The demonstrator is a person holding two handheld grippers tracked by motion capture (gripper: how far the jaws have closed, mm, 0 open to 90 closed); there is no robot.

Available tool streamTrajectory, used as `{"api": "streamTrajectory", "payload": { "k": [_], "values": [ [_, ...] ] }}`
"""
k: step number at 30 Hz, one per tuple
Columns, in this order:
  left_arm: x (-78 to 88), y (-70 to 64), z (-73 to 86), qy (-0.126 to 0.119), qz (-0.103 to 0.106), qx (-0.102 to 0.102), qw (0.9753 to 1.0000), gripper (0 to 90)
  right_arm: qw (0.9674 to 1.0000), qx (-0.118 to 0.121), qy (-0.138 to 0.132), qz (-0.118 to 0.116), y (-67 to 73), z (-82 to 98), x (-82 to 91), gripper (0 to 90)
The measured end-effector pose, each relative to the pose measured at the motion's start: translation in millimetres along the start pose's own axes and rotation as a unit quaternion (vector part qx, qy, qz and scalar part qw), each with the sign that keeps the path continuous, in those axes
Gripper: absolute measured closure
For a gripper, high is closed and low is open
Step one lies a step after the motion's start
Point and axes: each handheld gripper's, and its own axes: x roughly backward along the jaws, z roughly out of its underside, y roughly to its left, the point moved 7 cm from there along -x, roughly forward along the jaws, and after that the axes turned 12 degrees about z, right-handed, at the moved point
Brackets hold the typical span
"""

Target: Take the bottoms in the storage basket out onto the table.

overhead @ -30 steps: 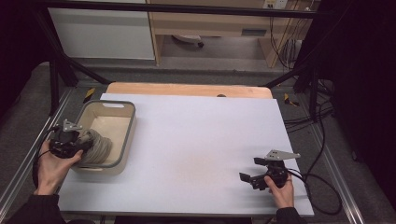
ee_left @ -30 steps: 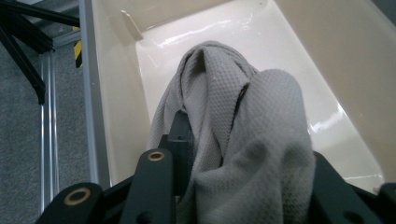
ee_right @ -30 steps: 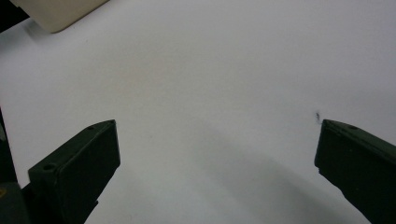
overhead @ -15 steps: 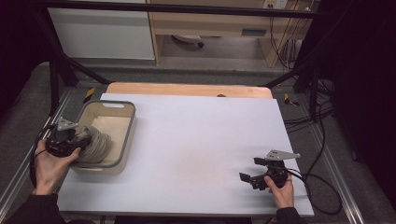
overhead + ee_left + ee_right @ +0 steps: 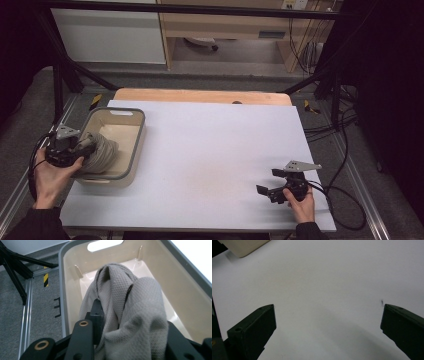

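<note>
Reaching over the bin's (image 5: 131, 150) rim, left claw (image 5: 86, 148) grips grey cloth (image 5: 130, 312); right claw (image 5: 272, 182) rests agape.

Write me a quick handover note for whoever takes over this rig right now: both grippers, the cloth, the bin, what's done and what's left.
Left gripper: shut on the grey cloth, holding it over the near end of the beige bin at the table's left.
Right gripper: open, holding nothing, low over the bare white table at the near right.
Done: cloth gripped.
Left: I cannot tell whether it is going in or coming out; probably finish that move, then release.
</note>
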Motion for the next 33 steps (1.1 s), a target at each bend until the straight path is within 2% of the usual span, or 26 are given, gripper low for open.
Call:
{"api": "streamTrajectory", "payload": {
  "k": [7,19,33],
  "values": [
    [1.1,-1.4,-1.9,-0.018,-0.004,0.003,0.9998,65.1,1.0,0.0,0.0,0.0,0.0,0.0,0.0,0.5],
    [3.0,-4.4,-6.2,-0.039,0.002,0.012,0.9992,65.0,1.0,-0.001,0.001,0.0,0.2,0.0,0.0,0.5],
    [7.8,-14.6,-18.2,-0.069,0.007,0.008,0.9976,65.0,1.0,0.0,0.002,-0.001,0.3,0.0,0.6,0.5]
  ]
}}
